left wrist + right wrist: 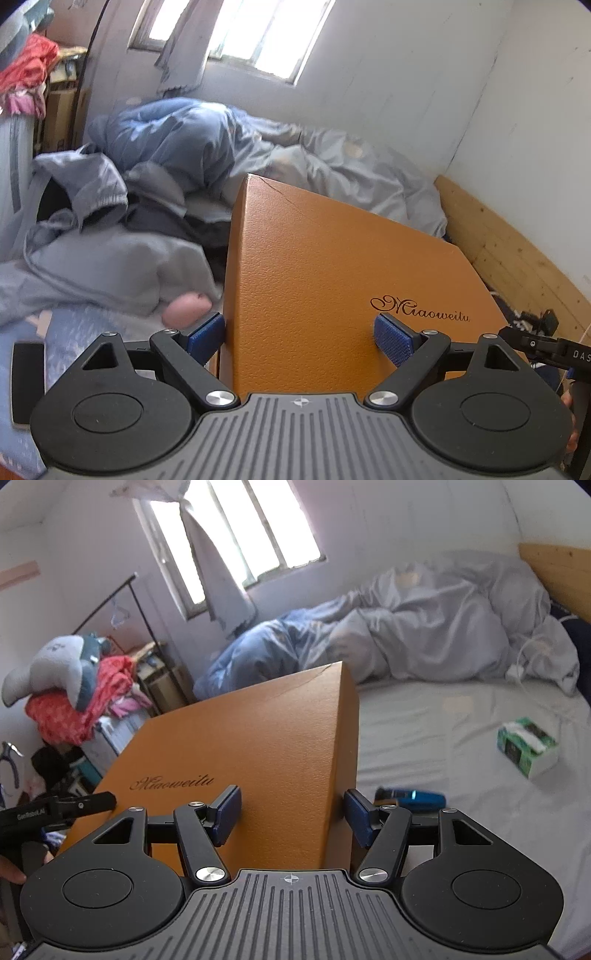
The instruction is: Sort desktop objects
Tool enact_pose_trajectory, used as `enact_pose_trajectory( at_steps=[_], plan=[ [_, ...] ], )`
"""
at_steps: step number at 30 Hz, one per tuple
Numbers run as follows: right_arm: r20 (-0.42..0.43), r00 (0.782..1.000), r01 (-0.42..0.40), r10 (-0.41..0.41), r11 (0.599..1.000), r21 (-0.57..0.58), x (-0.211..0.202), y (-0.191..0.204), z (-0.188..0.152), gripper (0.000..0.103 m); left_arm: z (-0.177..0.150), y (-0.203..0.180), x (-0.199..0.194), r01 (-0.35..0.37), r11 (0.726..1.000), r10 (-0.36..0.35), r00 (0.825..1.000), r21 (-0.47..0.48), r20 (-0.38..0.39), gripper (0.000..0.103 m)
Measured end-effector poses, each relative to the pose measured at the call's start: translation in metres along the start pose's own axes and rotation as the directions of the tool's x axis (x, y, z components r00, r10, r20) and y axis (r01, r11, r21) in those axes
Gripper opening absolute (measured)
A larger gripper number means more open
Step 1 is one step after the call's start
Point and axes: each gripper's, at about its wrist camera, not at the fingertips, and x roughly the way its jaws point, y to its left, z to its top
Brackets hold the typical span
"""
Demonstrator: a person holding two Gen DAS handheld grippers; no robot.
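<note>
An orange box lid [325, 273] with "Miaoweitu" script is held up tilted over the bed. My left gripper [299, 339] straddles its left corner, one blue pad outside the side wall, the other on top. My right gripper [291, 818] straddles the right corner of the same lid [251, 753] in the same way. Both sets of jaws stand wide, and I cannot see whether the pads press the lid. A blue device [417, 799] lies on the sheet just right of my right gripper. A green tissue pack [528, 746] lies further right.
A rumpled grey-blue duvet [424, 627] fills the far side of the bed. Grey clothes [103, 258] are piled at the left. A wooden headboard [517, 258] runs along the right. A clothes rack, red cloth and a plush toy [62, 664] stand at the left.
</note>
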Motion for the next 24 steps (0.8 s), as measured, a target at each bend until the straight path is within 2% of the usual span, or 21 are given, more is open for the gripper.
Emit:
enact_pose_trajectory(
  at_steps=[11,24],
  plan=[
    [-0.068,0.997,0.046,-0.047,0.999,-0.007,0.032,-0.021,-0.032,0.064,-0.045,0.012,0.027,-0.014,1.0,0.013,0.997,-0.015,-0.079,0.092],
    [-0.152,0.983,0.1,-0.103,0.995,-0.023,0.073,-0.047,-0.067,0.064,-0.073,0.016,0.065,-0.035,0.998,0.042,0.991,0.056,-0.128,0.092]
  ],
)
